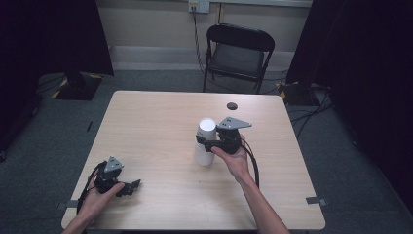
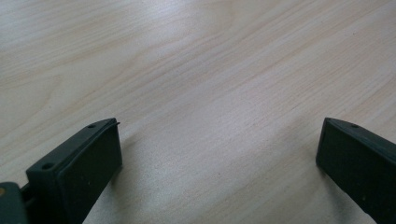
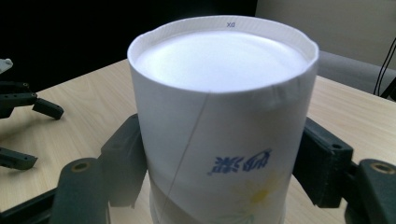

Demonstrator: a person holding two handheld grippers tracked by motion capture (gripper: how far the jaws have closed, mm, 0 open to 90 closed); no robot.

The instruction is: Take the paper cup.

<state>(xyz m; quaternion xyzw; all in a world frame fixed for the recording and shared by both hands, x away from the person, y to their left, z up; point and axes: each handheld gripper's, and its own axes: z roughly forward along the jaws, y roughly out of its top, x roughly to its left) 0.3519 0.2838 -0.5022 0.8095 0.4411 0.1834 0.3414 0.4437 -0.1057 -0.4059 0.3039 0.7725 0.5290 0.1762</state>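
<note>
While the white paper cup [image 3: 219,126] sits upside down right around the middle of the light wood-grain table [image 1: 156,122], the right gripper [image 1: 207,143] has it pinched from the side, one black jaw on each flank about halfway up the wall. In the right gripper view you can see both jaws pressed against the paper, and the cup's flat base is facing up with a small blue printed logo and a yellowish flower on the side, both upside down. It looks like there's a second cup edge lower down, so maybe it's a stack, can't really tell. The person's right hand [image 1: 234,161] is wrapped around the gripper body from behind.

The left gripper [image 1: 130,186] is well apart from the cup, down near the table's front-left corner, resting low with its jaws spread wide and nothing but bare wood between them.

Further back there's a small dark round spot [image 1: 232,106] on the tabletop, and a black folding chair [image 1: 238,53] behind the table.
</note>
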